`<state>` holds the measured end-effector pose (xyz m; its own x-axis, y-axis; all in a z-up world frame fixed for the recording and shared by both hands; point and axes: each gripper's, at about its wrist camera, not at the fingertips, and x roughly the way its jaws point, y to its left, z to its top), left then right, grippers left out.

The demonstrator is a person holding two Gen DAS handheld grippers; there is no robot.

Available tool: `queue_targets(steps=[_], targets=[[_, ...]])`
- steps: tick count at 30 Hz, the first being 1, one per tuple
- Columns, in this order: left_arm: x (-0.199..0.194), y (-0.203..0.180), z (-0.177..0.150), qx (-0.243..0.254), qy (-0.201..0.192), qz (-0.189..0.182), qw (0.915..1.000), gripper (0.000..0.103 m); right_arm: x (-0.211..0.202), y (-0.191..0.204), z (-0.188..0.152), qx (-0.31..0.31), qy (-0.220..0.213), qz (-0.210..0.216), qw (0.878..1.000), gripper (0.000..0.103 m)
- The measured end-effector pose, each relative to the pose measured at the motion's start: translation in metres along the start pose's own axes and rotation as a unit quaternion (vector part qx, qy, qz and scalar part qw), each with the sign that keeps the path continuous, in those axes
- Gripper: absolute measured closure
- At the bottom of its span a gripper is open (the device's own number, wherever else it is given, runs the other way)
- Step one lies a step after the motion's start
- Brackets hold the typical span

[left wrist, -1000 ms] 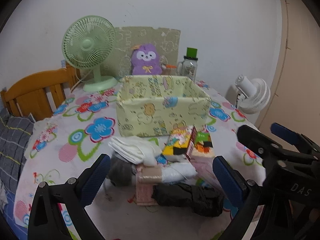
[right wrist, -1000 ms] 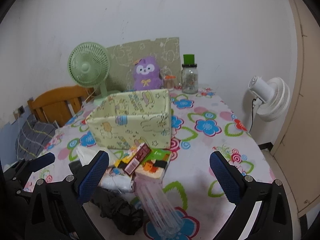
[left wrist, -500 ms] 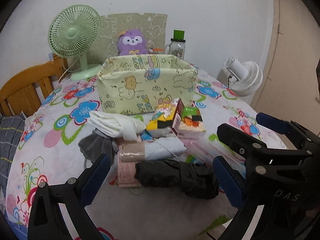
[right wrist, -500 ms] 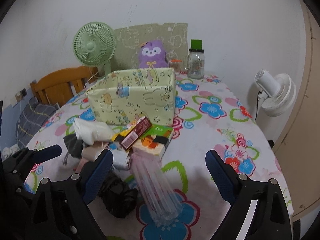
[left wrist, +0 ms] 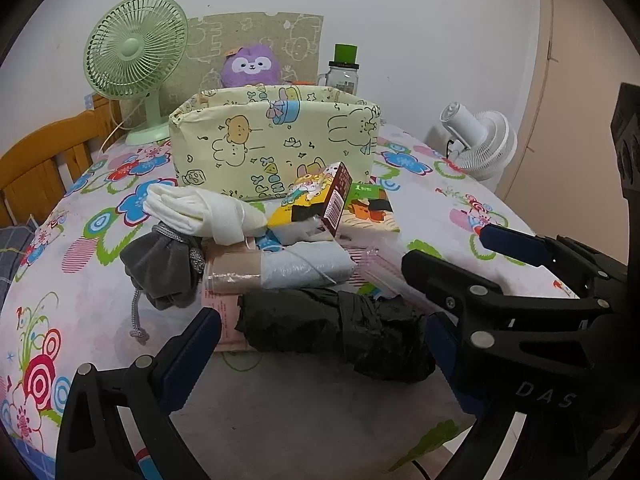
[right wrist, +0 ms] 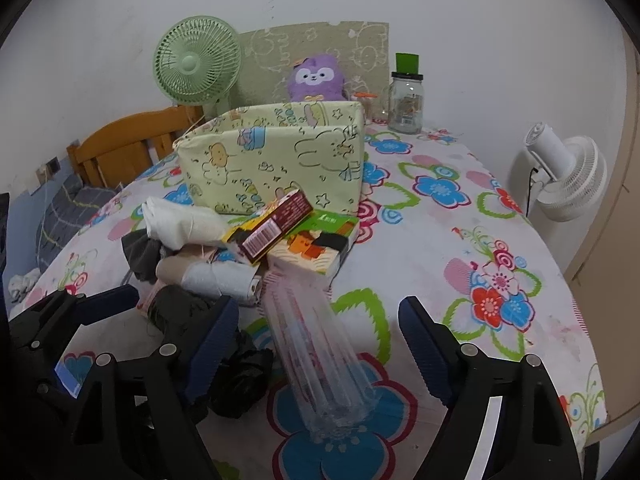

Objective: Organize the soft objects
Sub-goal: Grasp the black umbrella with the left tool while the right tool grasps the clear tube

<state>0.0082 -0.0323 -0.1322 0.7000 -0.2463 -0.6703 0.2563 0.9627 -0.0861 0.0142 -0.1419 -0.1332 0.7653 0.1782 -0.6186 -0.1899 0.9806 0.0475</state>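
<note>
A pile of soft things lies in front of the yellow fabric box: a white folded cloth, a grey drawstring pouch, a wrapped pale roll and a black crumpled bundle. Tissue packs and a snack carton lean on the pile. My left gripper is open, its pads either side of the black bundle without touching it. My right gripper has its jaws closing around a clear air-cushion sleeve. The pads stand off its sides.
At the back stand a green fan, a purple plush and a glass jar. A white fan is beyond the table's right edge and a wooden bed frame is at the left. The flowered tablecloth is bare at the right.
Both grippers have sunk toward the pile, which now looms larger. The right jaws have narrowed around the clear sleeve. The left jaws keep their width.
</note>
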Motion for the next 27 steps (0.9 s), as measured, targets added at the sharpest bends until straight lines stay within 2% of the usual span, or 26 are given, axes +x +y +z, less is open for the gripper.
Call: queue_targets(steps=[3,5,6,16,18,20,22,27], targets=[[0.004,0.001,-0.002,-0.003,-0.001,-0.001,1.0000,0.001,0.004,0.000,-0.002,-0.001,0.003,0.005,1.000,0.024],[0.006,0.001,-0.003,-0.007,-0.004,-0.005,1.0000,0.001,0.007,0.001,-0.003,0.000,0.006,0.008,1.000,0.035],[0.007,0.001,-0.004,-0.009,-0.004,-0.008,0.9999,0.002,0.008,0.001,-0.004,0.001,0.007,0.010,1.000,0.037],[0.018,-0.002,-0.006,-0.005,0.008,-0.011,0.9999,0.003,0.023,0.000,-0.007,0.008,0.031,0.022,0.999,0.038],[0.020,-0.004,-0.006,0.000,0.010,-0.007,0.9999,0.003,0.027,-0.001,-0.008,0.010,0.035,0.024,0.999,0.043],[0.023,-0.007,-0.007,0.008,0.012,-0.004,0.9999,0.003,0.031,-0.005,-0.010,0.022,0.043,0.037,0.998,0.054],[0.024,-0.010,-0.007,0.012,0.011,-0.003,0.9999,0.003,0.035,-0.006,-0.012,0.026,0.048,0.044,0.998,0.060],[0.025,-0.010,-0.005,0.009,0.007,-0.011,0.9999,0.004,0.036,-0.005,-0.012,0.020,0.044,0.044,0.998,0.065]])
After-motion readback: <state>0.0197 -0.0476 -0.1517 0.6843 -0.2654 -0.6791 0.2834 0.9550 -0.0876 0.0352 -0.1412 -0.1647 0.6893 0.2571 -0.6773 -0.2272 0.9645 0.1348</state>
